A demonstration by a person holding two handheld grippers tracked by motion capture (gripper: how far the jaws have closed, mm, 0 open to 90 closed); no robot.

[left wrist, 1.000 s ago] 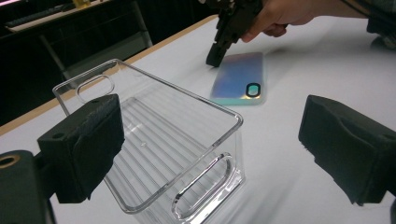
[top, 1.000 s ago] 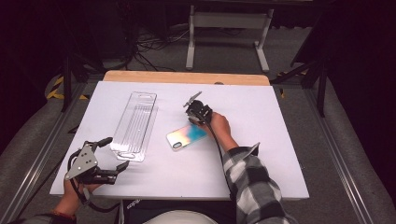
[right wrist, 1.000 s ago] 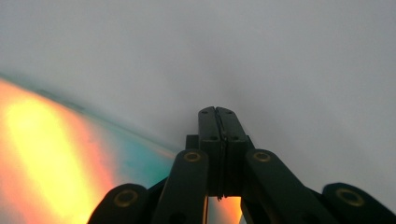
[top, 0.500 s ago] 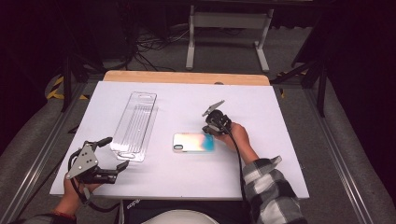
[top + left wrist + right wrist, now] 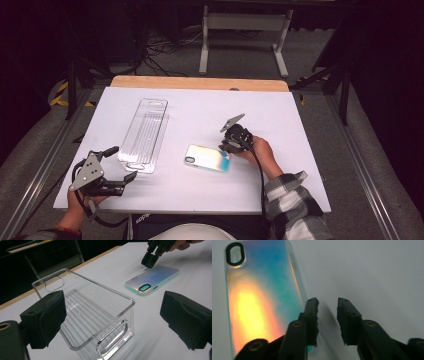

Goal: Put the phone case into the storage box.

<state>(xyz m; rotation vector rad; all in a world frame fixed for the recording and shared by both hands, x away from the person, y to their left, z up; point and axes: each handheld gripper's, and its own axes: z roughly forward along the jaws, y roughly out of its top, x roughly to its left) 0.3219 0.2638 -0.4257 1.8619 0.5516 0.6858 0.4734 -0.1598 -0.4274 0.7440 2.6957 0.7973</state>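
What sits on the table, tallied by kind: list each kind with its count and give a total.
Clear plastic tray: 1
Iridescent phone case: 1
Hand-held gripper: 2, the left hand-held gripper and the right hand-held gripper
Total: 4

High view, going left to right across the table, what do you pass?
Left gripper → clear plastic tray → iridescent phone case → right gripper.
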